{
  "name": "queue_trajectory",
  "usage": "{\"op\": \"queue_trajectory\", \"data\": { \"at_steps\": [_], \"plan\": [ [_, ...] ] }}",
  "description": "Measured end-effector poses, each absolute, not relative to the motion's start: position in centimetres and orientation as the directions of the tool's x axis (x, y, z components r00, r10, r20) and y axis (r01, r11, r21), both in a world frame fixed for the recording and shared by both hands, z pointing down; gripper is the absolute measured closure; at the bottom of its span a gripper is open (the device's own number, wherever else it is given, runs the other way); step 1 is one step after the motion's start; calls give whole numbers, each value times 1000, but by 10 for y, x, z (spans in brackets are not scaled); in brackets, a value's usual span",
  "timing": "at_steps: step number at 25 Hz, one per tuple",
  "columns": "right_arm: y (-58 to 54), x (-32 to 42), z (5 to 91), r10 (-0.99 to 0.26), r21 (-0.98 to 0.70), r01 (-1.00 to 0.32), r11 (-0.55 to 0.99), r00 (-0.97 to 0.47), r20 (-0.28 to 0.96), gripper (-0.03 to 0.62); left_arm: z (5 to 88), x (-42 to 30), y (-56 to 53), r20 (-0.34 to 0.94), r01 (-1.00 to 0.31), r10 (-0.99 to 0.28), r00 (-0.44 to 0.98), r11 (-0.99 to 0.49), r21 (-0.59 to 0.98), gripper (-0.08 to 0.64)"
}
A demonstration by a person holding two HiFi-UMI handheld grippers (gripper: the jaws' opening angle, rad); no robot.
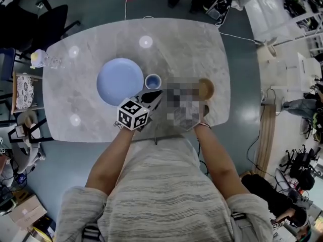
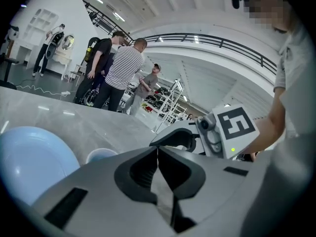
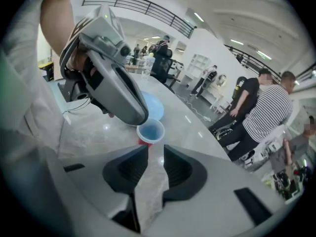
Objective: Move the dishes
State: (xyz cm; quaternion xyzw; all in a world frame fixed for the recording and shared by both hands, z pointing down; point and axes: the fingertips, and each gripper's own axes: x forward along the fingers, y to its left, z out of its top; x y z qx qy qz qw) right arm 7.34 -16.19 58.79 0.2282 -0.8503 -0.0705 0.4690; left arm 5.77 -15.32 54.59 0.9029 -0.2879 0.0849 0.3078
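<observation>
Grippers hover over the near edge of the table (image 1: 181, 49): the left gripper (image 2: 158, 151) has its jaws pressed together on nothing, and the right gripper (image 3: 155, 148) has its jaws apart and empty. Just ahead at twelve o'clock stands the blue cup (image 1: 153, 81), with the blue plate (image 1: 120, 81) just beside it at ten and the brown bowl (image 1: 206, 88) at two. For a clean lift, the right jaws should probably straddle the cup's rim squarely before closing, clear of the left gripper.

The plate (image 1: 119, 81) is coloured pale blue, the cup (image 3: 151, 131) blue with a red base, and the bowl (image 1: 206, 88) tan. The table (image 1: 186, 49) is patterned in pale grey marble. The left gripper (image 1: 156, 94) is finished in grey, its cube is marked with black-and-white squares, and the person's shirt (image 1: 161, 195) is striped in grey and off-white.
</observation>
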Motion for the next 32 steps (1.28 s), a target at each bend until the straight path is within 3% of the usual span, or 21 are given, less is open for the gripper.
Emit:
{"op": "queue_trajectory", "data": {
  "at_steps": [10,27,32],
  "plan": [
    [-162,155,587,-528,302,-511,805,-385,757,554,541,133,-156,310,-496,-388,868,-716,492,540],
    [-155,233,612,-477,268,-517,813,-328,815,555,564,211,-152,340,-459,-319,885,-723,516,540],
    [-148,242,627,-429,260,-465,846,-306,850,506,571,217,-152,347,-466,-321,881,-714,522,539]
  ]
}}
